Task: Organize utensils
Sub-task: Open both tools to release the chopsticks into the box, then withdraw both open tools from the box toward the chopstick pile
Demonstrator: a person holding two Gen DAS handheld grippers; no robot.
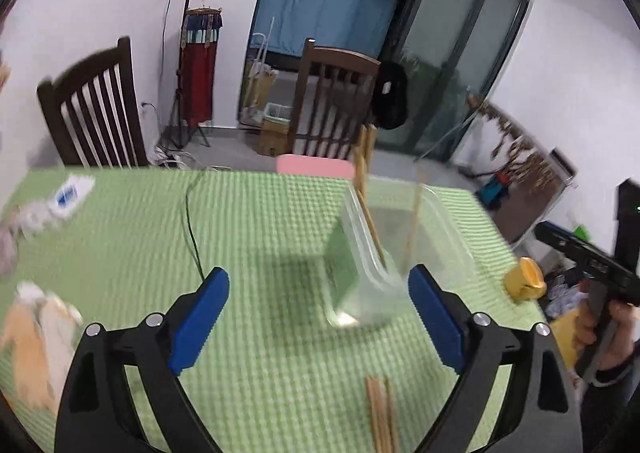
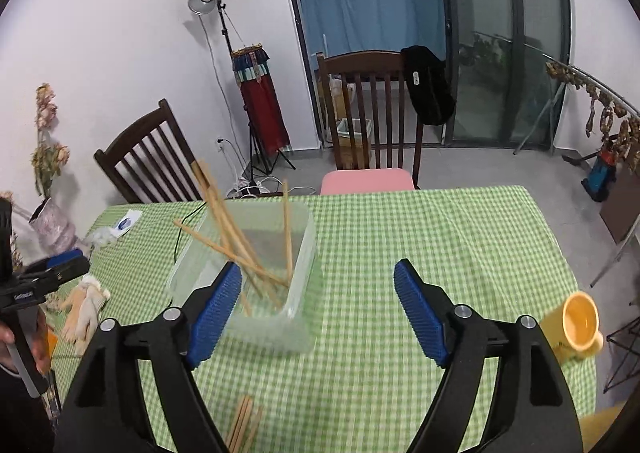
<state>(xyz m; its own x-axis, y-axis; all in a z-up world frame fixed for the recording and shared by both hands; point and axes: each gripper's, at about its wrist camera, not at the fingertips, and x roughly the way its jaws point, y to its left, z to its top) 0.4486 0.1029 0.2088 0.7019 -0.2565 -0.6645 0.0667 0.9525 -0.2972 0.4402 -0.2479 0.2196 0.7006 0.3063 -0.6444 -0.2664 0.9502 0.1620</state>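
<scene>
A clear plastic container (image 1: pixel 444 229) stands on the green checked tablecloth with several wooden chopsticks (image 1: pixel 372 229) leaning in it. In the left wrist view my left gripper (image 1: pixel 319 271) is open; the container's near corner shows between its blue pads, untouched. More chopsticks (image 1: pixel 382 413) lie loose near the front edge. In the right wrist view my right gripper (image 2: pixel 318 265) is open and empty, with the container (image 2: pixel 306 253) and its chopsticks (image 2: pixel 232 237) just past its left finger. Loose chopsticks (image 2: pixel 242 425) lie below it.
A yellow cup (image 2: pixel 580 327) lies near the table's right edge. A pale glove (image 2: pixel 84 309) and a vase of dried flowers (image 2: pixel 52 225) sit at the left. A black cable (image 1: pixel 192 229) crosses the cloth. Wooden chairs (image 2: pixel 372 101) stand behind the table.
</scene>
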